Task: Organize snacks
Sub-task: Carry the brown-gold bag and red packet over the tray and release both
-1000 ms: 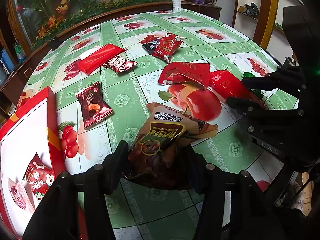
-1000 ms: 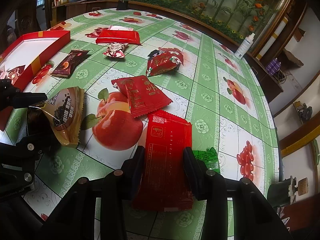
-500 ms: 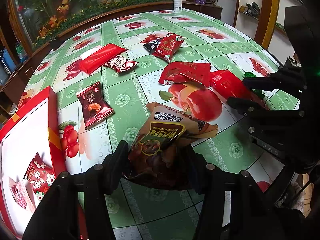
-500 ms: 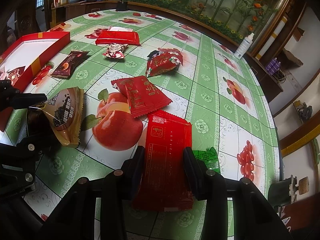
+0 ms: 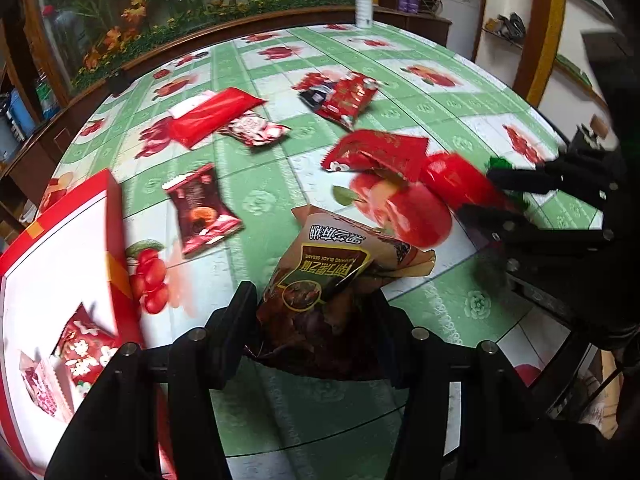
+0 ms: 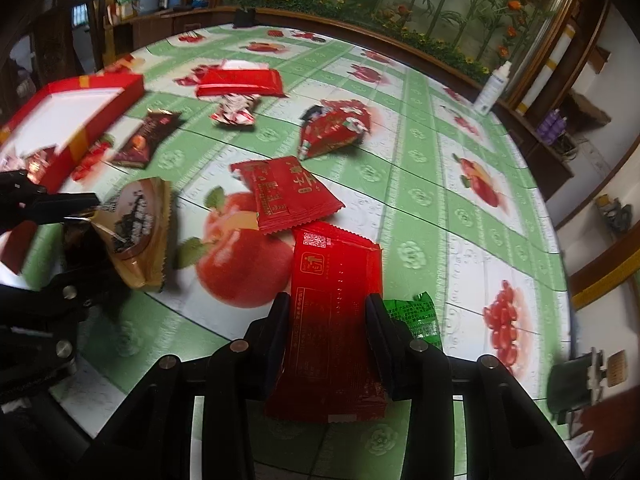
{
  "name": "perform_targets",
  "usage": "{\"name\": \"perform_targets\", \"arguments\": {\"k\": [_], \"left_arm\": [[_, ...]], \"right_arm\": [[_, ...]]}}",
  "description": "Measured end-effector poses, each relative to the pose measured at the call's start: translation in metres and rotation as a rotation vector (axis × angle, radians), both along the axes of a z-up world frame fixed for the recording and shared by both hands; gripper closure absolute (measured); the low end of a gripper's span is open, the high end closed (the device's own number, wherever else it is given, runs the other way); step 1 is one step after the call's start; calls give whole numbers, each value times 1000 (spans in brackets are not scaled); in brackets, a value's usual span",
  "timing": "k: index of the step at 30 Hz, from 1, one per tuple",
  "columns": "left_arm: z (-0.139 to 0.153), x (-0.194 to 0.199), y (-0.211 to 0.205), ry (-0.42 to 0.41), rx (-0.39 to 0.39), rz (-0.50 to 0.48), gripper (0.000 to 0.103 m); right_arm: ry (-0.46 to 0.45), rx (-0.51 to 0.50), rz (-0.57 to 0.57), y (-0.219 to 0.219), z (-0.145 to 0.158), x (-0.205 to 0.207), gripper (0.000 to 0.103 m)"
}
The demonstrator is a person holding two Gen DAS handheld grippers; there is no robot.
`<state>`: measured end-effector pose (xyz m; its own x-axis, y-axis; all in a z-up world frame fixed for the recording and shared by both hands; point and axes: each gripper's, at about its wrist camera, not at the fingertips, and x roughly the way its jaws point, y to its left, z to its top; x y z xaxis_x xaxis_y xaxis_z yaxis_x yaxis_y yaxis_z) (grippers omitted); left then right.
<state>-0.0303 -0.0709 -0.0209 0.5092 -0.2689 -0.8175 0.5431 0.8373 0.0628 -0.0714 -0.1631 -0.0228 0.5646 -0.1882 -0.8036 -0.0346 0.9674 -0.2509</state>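
Left gripper (image 5: 312,312) clamps the brown sesame snack pouch (image 5: 332,268), as a second ago, now lifted off the tablecloth (image 5: 460,304). Right gripper (image 6: 326,316) grips the long red packet (image 6: 332,312), unchanged, its tail over the table's near edge. Open cloth lies between them. The red gift box (image 5: 116,240) at left holds two small red-and-white packets (image 5: 86,354).

We count nine snack packets out on the tablecloth (image 6: 420,192) (two of them pinched in grippers), two more inside the one red gift box (image 5: 114,216), plus one white spray bottle (image 6: 494,88).
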Motion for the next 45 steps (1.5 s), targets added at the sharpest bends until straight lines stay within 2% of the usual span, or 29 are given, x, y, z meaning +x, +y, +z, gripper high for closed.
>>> {"name": "perform_targets", "arguments": {"k": [5, 9, 12, 18, 26, 27, 29, 30, 31, 32, 34, 37, 41, 45], "left_arm": [[26, 2, 29, -44, -45, 63, 50], [55, -4, 63, -120, -86, 118, 50], [68, -5, 94, -177, -86, 186, 50], [62, 7, 162, -186, -45, 365, 50], [45, 3, 209, -167, -15, 475, 49], [47, 1, 213, -171, -16, 483, 48], [51, -5, 221, -195, -18, 508, 35], [54, -8, 225, -213, -18, 522, 32], [55, -9, 228, -223, -18, 529, 29], [57, -11, 232, -229, -19, 536, 29], [57, -12, 239, -228, -21, 552, 29], [55, -11, 237, -210, -27, 551, 29], [53, -10, 214, -196, -31, 488, 29], [59, -10, 191, -219, -7, 439, 29]], "right_arm": [[4, 166, 49, 1, 13, 0, 65], [-8, 231, 97, 14, 23, 2, 66], [-17, 284, 133, 28, 32, 6, 66], [-1, 450, 266, 75, 51, 22, 66], [24, 589, 411, 162, 55, 61, 65], [25, 606, 426, 171, 55, 64, 63], [26, 666, 450, 184, 55, 69, 62], [24, 708, 471, 186, 56, 69, 62], [18, 744, 490, 187, 58, 69, 57], [4, 762, 492, 186, 60, 69, 49], [-40, 752, 470, 175, 64, 66, 43], [-106, 683, 389, 142, 66, 66, 43], [-169, 643, 199, 65, 58, 60, 43], [-201, 598, 17, -6, 48, 48, 40]]}}
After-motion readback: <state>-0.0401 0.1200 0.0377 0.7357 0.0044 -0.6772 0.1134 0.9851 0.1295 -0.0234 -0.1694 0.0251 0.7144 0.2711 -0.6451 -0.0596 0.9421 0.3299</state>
